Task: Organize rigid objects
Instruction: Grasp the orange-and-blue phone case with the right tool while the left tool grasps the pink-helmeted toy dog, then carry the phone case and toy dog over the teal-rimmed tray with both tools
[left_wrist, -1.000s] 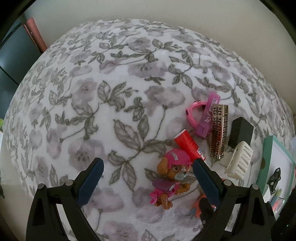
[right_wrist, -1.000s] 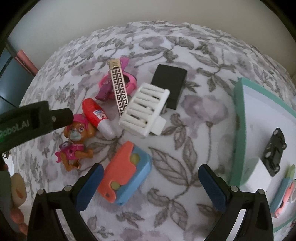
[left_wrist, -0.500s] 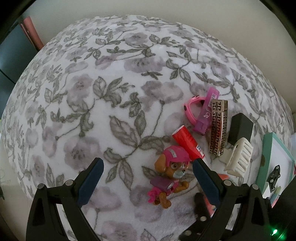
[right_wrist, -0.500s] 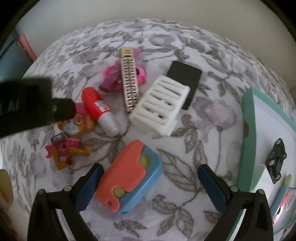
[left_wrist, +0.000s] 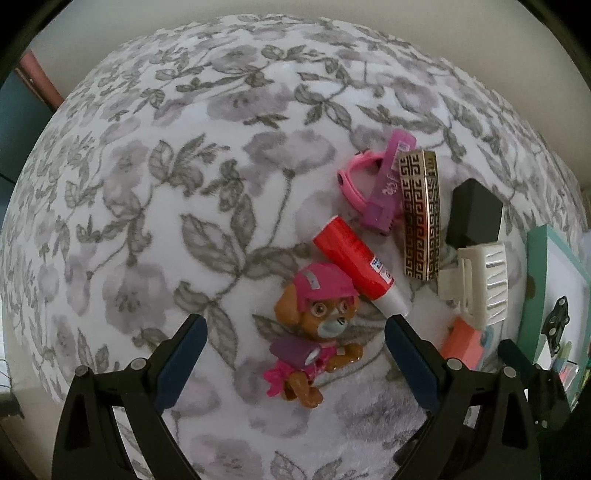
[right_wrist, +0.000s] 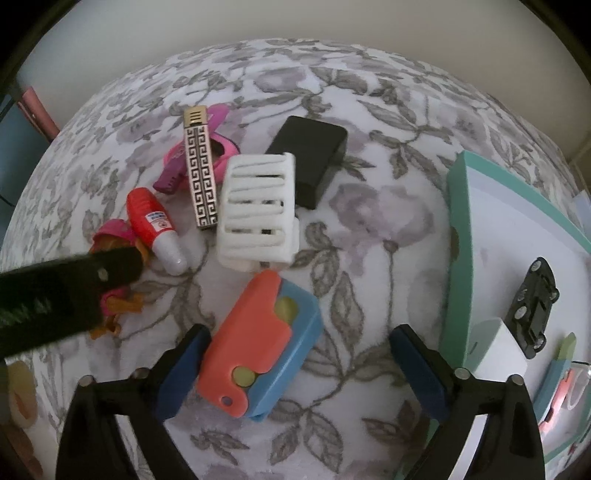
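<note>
A toy pup with a pink cap lies on the floral cloth between the open jaws of my left gripper. My right gripper is open around a coral-and-blue case, nearer its left finger. Behind them lie a red tube, a gold-patterned bar, a pink clip, a white slatted clip and a black box. The left gripper's finger hides most of the pup in the right wrist view.
A teal-rimmed white tray stands at the right and holds a black toy car, a white block and small items. A wall runs behind the cloth. Dark furniture stands at the far left.
Both grippers have moved forward and lower. The pup now lies between the left jaws and the coral-and-blue case between the right jaws. Nothing has been gripped.
</note>
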